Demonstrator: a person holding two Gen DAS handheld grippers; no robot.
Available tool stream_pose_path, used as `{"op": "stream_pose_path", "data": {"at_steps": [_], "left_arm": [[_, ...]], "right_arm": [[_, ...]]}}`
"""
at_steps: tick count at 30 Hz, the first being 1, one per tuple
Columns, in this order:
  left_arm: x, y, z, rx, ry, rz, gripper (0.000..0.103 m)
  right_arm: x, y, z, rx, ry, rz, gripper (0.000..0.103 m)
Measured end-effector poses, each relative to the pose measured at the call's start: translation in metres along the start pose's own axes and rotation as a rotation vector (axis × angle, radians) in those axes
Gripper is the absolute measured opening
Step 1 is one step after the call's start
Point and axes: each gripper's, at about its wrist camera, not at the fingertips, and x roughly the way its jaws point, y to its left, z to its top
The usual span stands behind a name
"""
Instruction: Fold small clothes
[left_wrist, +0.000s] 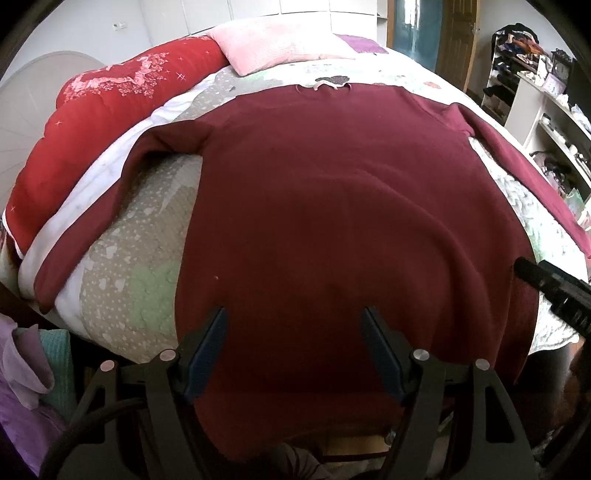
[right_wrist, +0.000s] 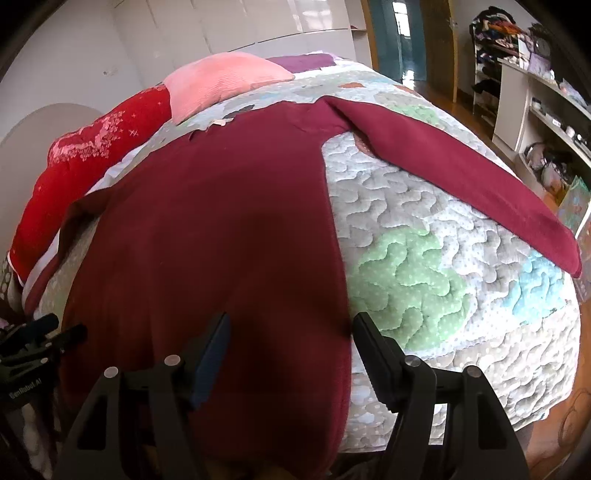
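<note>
**Ana:** Nearest the lens on both sides are the tongs. Left gripper (left_wrist: 293, 314) hangs over the lower body of the maroon sweater (left_wrist: 332, 192), jaws spread wide, nothing between the pads. Right gripper (right_wrist: 291, 319) likewise stands apart over the sweater's right edge, gripping nothing.

**Ben:** And the biggest thing?

**Ana:** A bed with a quilted cover (right_wrist: 443, 258) in grey, green and blue patches. On it the sweater lies flat, collar at the far end, both sleeves spread outward, its hem draped over the near edge of the bed.

**Ben:** Anything beside it?

**Ana:** To the left, a red blanket (left_wrist: 110, 122) along the bed's side; at the head, a pink pillow (left_wrist: 273, 44).

**Ben:** Containers?

**Ana:** Only white shelves (left_wrist: 546, 122) at the right wall, crowded with small items too blurred to name; dark clothes are piled on the far rack (right_wrist: 495, 44).
</note>
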Motion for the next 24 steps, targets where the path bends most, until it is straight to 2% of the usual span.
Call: {"op": "stream_pose_path", "data": {"at_steps": [3,7,9,12,14,20,21,22,23,24], "left_arm": [[-0.001,0.001,0.0,-0.004,-0.003,0.002,0.073],[0.001,0.0,0.0,-0.01,0.001,-0.004,0.073],[0.001,-0.001,0.0,-0.006,0.003,-0.007,0.073],[0.002,-0.003,0.0,-0.002,0.006,-0.009,0.073],[0.003,-0.003,0.0,-0.004,0.009,-0.008,0.073],[0.003,-0.004,0.0,-0.004,0.016,-0.004,0.073],[0.002,-0.003,0.0,-0.007,0.016,-0.003,0.073],[0.001,-0.002,0.001,-0.013,0.016,-0.002,0.073],[0.001,0.0,0.001,-0.018,0.015,-0.002,0.073],[0.0,0.002,0.002,-0.026,0.012,-0.002,0.073]], "right_arm": [[-0.012,-0.024,0.005,0.064,-0.057,-0.006,0.073],[-0.023,-0.09,0.01,0.28,-0.105,-0.045,0.073],[-0.023,-0.126,0.005,0.42,-0.113,-0.019,0.073],[-0.024,-0.171,-0.003,0.604,-0.159,0.101,0.073],[-0.026,-0.181,-0.001,0.643,-0.181,0.121,0.073],[-0.012,-0.207,0.024,0.694,-0.258,0.074,0.073],[-0.01,-0.212,0.027,0.711,-0.266,0.073,0.068],[-0.009,-0.216,0.031,0.726,-0.269,0.047,0.045],[-0.008,-0.218,0.038,0.73,-0.261,0.014,0.028],[-0.008,-0.224,0.046,0.725,-0.253,0.005,0.007]]}}
